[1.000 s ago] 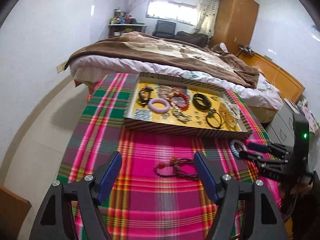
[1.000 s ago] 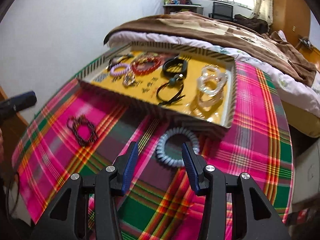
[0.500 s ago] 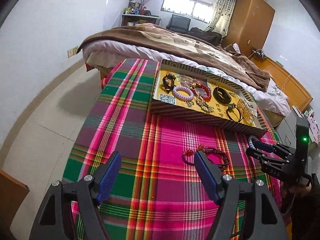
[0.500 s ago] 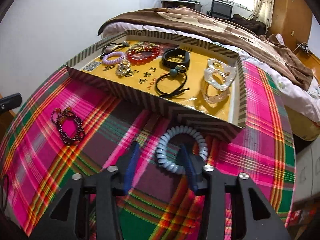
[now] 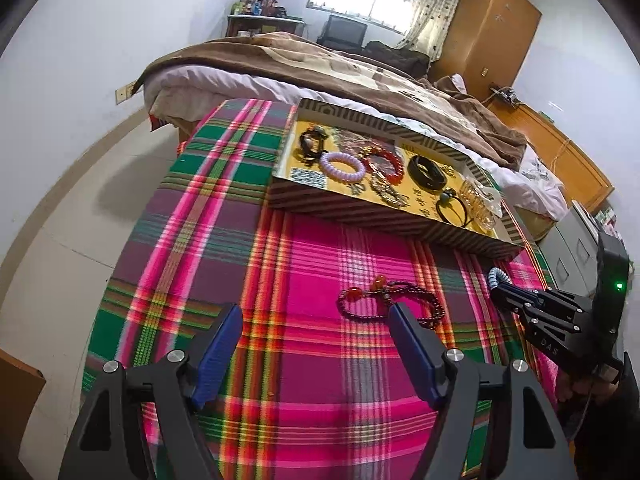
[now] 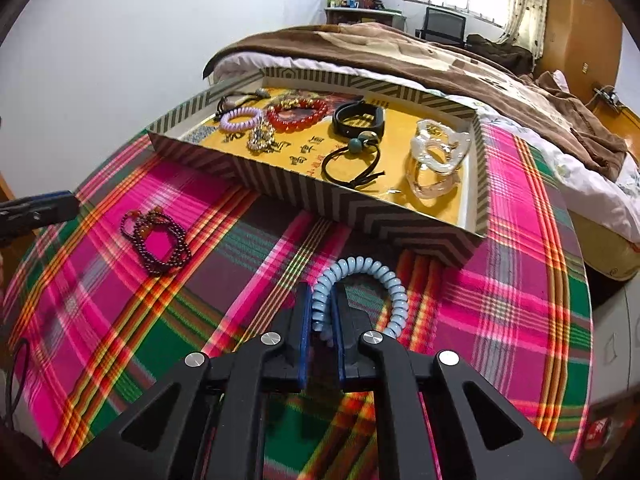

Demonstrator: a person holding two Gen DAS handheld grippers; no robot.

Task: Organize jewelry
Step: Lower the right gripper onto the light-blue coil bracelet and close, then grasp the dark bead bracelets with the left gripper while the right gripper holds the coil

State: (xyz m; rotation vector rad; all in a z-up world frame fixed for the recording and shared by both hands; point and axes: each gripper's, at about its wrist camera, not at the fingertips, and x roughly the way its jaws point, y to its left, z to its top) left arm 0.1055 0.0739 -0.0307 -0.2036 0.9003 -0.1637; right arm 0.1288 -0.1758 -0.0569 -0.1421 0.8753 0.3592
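Blue coil bracelet point(image 6: 394, 300): clamped by right gripper point(image 6: 320, 312), jaws just closed. Left gripper point(image 5: 316, 316): held apart above the beaded bracelet point(image 5: 400, 300).

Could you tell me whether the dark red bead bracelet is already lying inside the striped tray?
No, the dark red bead bracelet lies on the plaid tablecloth, outside the striped tray.

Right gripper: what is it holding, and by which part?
The right gripper has just closed on the pale blue coil bracelet, pinching its left side.
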